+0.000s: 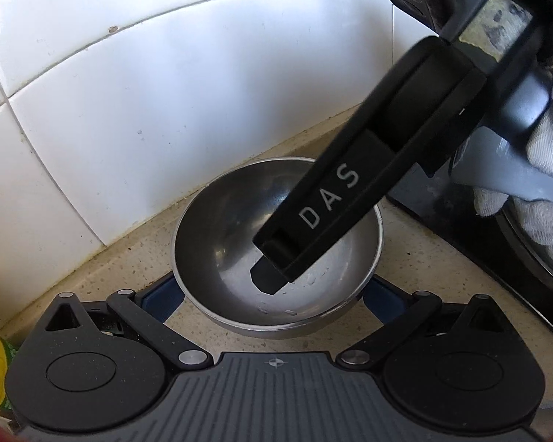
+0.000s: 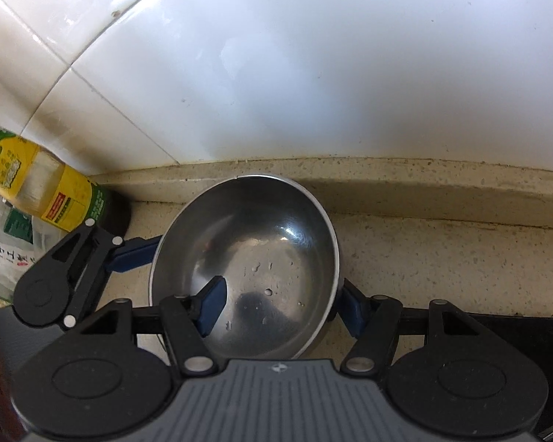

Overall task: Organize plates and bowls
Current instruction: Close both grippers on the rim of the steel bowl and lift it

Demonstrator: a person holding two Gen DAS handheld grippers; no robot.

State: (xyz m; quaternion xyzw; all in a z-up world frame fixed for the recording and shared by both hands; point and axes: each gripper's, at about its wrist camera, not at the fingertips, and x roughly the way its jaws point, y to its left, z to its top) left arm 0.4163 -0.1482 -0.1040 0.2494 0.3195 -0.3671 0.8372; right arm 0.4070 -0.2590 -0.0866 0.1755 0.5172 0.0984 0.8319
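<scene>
A steel bowl (image 1: pixel 217 243) with water drops inside is low over the speckled counter (image 1: pixel 103 276), close to the tiled wall. My left gripper (image 1: pixel 271 296) spans it, a blue pad (image 1: pixel 158 296) against each side under the rim. In the right wrist view the bowl (image 2: pixel 276 228) fills the middle, and the left gripper's blue finger (image 2: pixel 134 254) touches its left side. My right gripper (image 2: pixel 282 309) straddles the bowl's right wall: one pad (image 2: pixel 214 305) hangs inside without touching, the other pad (image 2: pixel 352 313) is outside. Its black finger (image 1: pixel 269 276) dips into the bowl from the upper right.
White tiles (image 2: pixel 276 73) rise right behind the bowl. A yellow and green labelled bottle (image 2: pixel 44 191) and plastic bags (image 2: pixel 3 254) stand to the left. A black stove top (image 1: pixel 461 221) lies to the right. A gloved hand (image 1: pixel 549 154) holds the right gripper's handle.
</scene>
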